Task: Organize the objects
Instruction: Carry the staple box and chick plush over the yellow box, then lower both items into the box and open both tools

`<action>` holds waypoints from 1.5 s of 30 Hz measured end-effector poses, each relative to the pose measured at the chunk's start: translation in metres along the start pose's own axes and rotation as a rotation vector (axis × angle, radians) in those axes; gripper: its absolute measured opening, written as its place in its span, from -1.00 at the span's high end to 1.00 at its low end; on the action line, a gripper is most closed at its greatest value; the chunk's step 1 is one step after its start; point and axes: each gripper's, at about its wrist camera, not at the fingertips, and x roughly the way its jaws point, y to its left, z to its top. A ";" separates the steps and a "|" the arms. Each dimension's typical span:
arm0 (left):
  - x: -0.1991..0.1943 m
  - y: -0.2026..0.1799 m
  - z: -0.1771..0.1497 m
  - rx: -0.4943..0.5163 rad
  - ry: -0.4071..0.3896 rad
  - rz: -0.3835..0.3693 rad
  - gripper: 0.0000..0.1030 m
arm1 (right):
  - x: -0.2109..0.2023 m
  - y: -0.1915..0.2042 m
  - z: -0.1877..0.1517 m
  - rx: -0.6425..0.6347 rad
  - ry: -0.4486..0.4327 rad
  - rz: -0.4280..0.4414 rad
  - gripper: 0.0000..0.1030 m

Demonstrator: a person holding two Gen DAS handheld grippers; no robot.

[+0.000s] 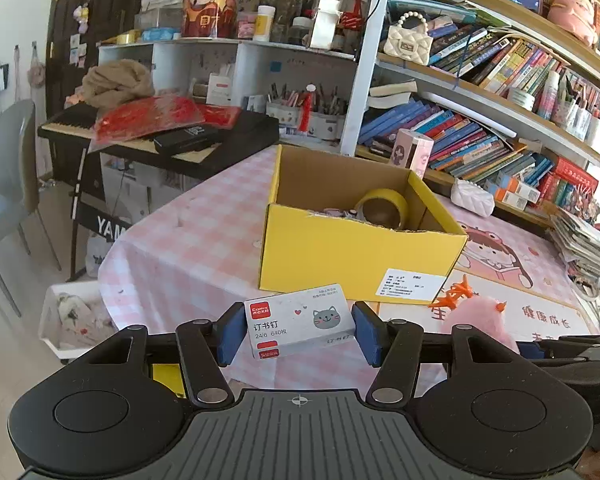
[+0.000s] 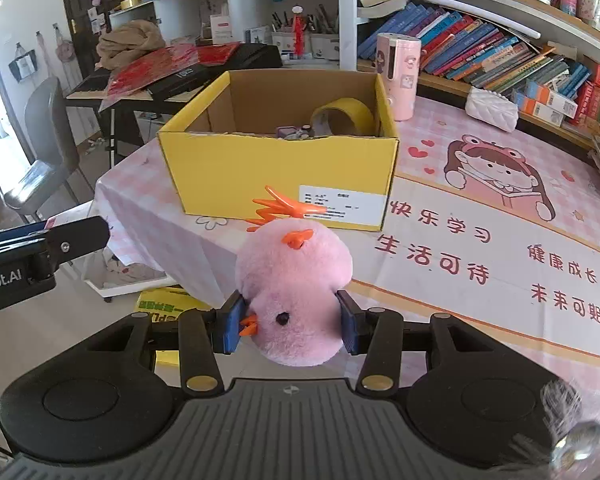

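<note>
You were in the carrying step, with both loads off the desk and the yellow box (image 1: 360,256) ahead of you. Your left gripper (image 1: 300,330) had its blue pads clamped on the short ends of the staple box (image 1: 300,322), held near the desk's near edge, just short of the yellow box's front wall. Your right gripper (image 2: 288,320) was squeezed tight on the pink plush chick (image 2: 292,288), its orange feet pointing toward that same wall.

By my reading, the next move called for lifting each load over the front rim before you let go; the chick was soft and would spring back, while the staple box was rigid and could tip out of a grip on its ends. The yellow box already held a roll of yellow tape (image 2: 344,118) in its far right corner and some small items I could not identify.

The desk (image 2: 480,248) wore a pink checked cloth with a cartoon mat. Behind it stood crowded bookshelves (image 1: 480,80), with a keyboard (image 1: 160,136) off its far left corner.
</note>
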 end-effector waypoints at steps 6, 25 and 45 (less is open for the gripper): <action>0.008 0.000 0.003 -0.005 0.014 0.001 -0.10 | 0.006 -0.006 0.005 0.011 0.007 -0.006 0.14; 0.083 -0.035 0.078 0.070 -0.072 0.070 -0.10 | 0.057 -0.033 0.103 -0.042 -0.105 0.061 0.14; 0.202 -0.061 0.092 0.134 0.120 0.187 -0.10 | 0.159 -0.055 0.181 -0.179 -0.112 0.139 0.14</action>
